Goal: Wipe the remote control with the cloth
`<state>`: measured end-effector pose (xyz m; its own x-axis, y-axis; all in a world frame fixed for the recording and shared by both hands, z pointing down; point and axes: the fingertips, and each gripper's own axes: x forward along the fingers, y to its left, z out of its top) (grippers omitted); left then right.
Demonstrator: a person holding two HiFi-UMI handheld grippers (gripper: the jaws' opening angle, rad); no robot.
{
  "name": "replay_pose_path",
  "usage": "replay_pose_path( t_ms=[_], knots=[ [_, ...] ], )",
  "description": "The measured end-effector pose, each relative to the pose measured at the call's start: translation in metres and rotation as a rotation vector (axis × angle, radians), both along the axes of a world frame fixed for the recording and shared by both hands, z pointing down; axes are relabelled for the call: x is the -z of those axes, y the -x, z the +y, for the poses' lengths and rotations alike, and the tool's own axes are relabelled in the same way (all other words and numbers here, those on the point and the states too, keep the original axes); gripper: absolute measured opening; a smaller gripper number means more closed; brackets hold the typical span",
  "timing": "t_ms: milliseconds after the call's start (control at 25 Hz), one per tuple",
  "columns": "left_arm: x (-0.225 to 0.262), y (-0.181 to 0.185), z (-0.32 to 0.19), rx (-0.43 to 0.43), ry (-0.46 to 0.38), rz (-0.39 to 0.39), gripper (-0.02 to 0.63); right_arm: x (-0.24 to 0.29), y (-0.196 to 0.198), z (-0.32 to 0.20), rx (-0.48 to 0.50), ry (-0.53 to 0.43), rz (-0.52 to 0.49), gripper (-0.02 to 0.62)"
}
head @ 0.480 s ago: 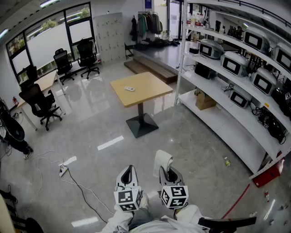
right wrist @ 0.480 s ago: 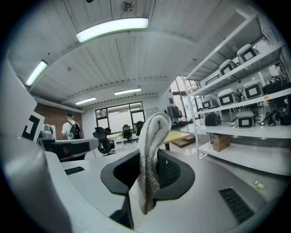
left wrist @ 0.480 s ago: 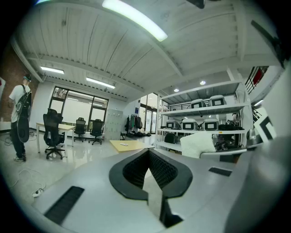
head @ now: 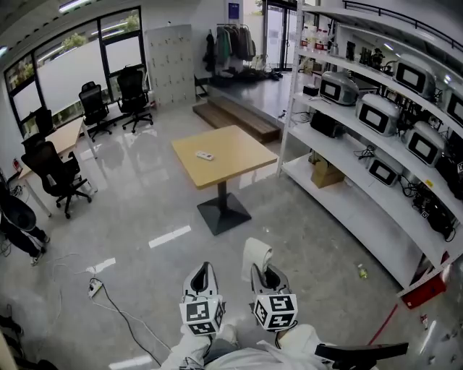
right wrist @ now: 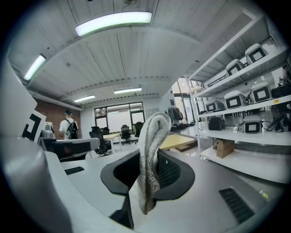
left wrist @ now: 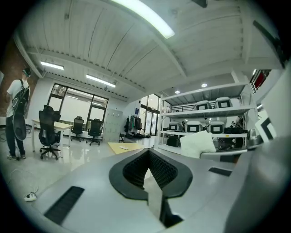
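Head view: the right gripper (head: 265, 277) clamps the cloth (head: 256, 254), the left gripper (head: 203, 275) is closed and empty, and the remote (head: 205, 155) lies untouched on the table (head: 235, 160), well ahead. Wiping hasn't begun.

- No text, brand or number can be read in any view.
- Marker cube on the left gripper (head: 203, 270): black-and-white square pattern on each visible face, no letters or digits.
- Marker cube on the right gripper (head: 261, 272): same kind of pattern, a different layout, no letters or digits.
- Blue sign (head: 233, 9) on the far wall, above the doorway: print too small to read.
- Appliances (head: 380, 112) on the shelves (head: 340, 189): dark front panels, no legible brand.
- Remote control (head: 205, 155) on the table (head: 239, 153): too small to make out any button print.
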<state>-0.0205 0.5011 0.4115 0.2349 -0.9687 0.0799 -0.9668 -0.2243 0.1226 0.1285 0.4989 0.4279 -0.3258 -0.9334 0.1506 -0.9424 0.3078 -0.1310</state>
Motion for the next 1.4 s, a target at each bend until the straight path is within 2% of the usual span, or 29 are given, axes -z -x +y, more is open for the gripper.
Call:
replay_pose_path(
  t_ms=[560, 1080, 1400],
  knots=[
    [-0.015, 0.035, -0.119, -0.038, 0.034, 0.006, 0.002, -0.012, 0.039, -0.118, -0.021, 0.034, 0.006, 0.089],
    [-0.037, 0.041, -0.181, -0.059, 0.086, 0.018, 0.002, -0.023, 0.031, -0.189, -0.077, 0.063, 0.004, 0.089],
    [-0.050, 0.043, -0.227, -0.024, 0.111, 0.010, 0.002, -0.029, 0.033, -0.247, -0.044, 0.062, -0.011, 0.089]
  ],
)
